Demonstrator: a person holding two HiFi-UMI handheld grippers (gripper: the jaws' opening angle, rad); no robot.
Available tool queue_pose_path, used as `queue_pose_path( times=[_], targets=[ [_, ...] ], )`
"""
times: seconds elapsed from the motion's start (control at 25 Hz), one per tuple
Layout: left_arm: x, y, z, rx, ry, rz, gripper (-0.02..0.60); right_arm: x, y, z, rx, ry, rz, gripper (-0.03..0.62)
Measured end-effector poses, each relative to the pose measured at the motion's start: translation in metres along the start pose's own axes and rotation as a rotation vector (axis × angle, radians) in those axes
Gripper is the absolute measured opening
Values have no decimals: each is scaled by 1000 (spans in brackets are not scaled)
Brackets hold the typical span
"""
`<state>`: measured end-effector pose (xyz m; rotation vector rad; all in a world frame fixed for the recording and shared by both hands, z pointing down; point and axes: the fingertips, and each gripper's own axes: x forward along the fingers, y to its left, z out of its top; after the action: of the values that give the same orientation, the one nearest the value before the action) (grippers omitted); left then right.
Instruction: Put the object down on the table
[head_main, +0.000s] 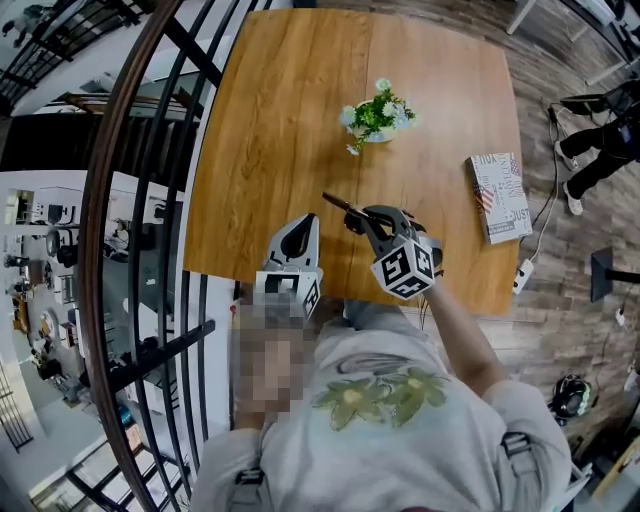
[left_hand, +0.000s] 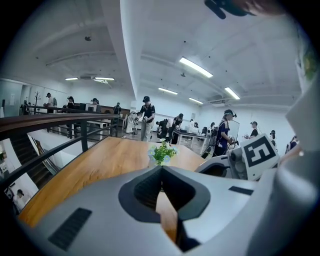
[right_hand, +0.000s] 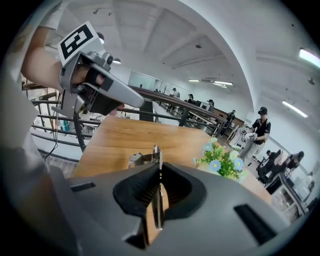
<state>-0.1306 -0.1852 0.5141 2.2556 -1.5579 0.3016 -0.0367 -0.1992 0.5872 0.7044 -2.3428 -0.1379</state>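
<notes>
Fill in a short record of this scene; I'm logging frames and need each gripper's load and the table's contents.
right gripper: fingers shut on a thin metal tool
left gripper: fingers together, nothing between them
table: wooden; flower pot near the middle, book at the right edge
tool set down: no, gripped over the table
</notes>
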Motion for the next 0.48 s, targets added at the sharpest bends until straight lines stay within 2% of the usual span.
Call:
queue_pose_path(
  times=[0.48],
  targets=[
    [0,5,-13,-26,22,18,14,35,24,-40,30,72,75,18]
  ],
)
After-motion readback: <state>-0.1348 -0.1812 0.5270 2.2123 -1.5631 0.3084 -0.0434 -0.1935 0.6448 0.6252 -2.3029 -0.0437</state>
